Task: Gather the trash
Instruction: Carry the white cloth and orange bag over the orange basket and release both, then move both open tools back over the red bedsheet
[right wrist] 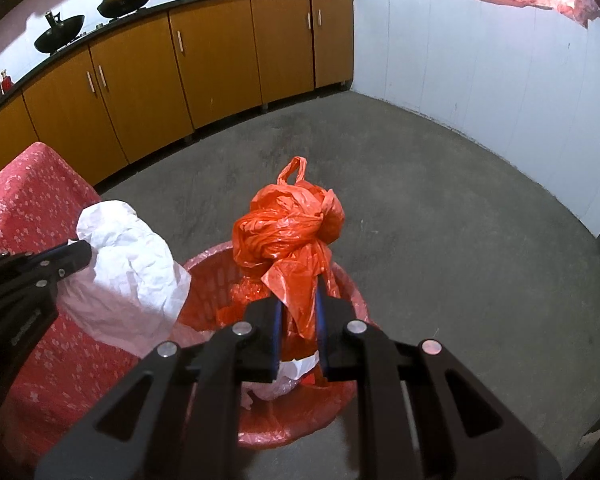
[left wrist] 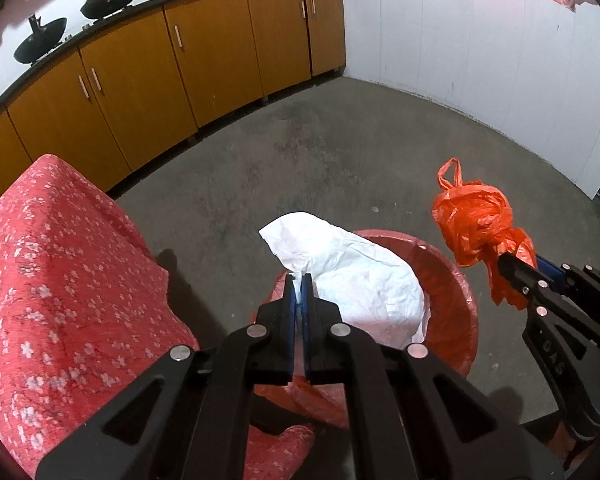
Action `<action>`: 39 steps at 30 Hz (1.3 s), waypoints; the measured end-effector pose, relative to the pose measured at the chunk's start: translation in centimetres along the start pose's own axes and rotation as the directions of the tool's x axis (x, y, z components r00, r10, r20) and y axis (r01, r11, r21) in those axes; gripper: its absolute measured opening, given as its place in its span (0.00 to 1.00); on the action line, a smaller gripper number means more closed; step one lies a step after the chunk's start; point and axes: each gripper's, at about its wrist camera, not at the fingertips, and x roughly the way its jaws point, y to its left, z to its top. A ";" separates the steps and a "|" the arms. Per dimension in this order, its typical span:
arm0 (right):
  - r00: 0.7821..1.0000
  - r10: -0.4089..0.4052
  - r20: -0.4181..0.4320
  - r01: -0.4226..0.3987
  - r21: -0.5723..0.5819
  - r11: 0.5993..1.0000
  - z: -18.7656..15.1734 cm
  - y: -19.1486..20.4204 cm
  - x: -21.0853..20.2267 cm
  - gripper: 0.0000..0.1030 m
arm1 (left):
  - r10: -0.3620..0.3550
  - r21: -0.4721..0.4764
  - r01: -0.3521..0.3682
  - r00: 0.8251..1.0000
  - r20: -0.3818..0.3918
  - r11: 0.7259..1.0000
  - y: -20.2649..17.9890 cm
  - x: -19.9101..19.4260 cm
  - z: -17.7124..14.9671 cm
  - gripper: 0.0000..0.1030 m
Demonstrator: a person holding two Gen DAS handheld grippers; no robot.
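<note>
My left gripper [left wrist: 299, 280] is shut on a crumpled white paper sheet [left wrist: 356, 268] and holds it over the red trash bin [left wrist: 460, 300] lined with a red bag. My right gripper [right wrist: 299, 300] is shut on a knotted orange plastic bag [right wrist: 288, 232] and holds it above the same bin [right wrist: 352, 300]. In the right wrist view the white paper [right wrist: 132, 268] hangs at the bin's left rim from the left gripper [right wrist: 82, 252]. In the left wrist view the orange bag [left wrist: 476, 224] is right of the bin, held by the right gripper [left wrist: 508, 264]. White and red trash lies inside the bin.
A surface covered in red floral cloth [left wrist: 60, 288] stands just left of the bin. Orange kitchen cabinets [left wrist: 180, 64] with woks [left wrist: 40, 40] on the counter line the far left. A white wall [left wrist: 480, 48] runs at the right. The floor [right wrist: 460, 220] is grey concrete.
</note>
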 end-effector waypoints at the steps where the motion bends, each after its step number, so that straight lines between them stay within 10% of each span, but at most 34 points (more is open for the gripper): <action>1: 1.000 0.002 -0.004 -0.002 -0.002 1.000 0.0 0.1 0.2 0.15 | 0.000 0.001 0.000 1.000 -0.005 1.000 -0.1 0.2 0.0 0.03; 28: 1.000 0.007 -0.024 -0.006 0.013 1.000 -0.7 0.3 1.7 0.22 | -0.012 -0.026 0.011 0.999 -0.039 1.000 -0.5 2.8 0.4 0.24; 39: 0.996 0.065 0.058 -0.061 -0.059 0.996 2.1 3.8 -1.8 0.31 | -0.065 -0.275 0.081 0.995 0.070 0.958 7.7 -4.4 2.0 0.33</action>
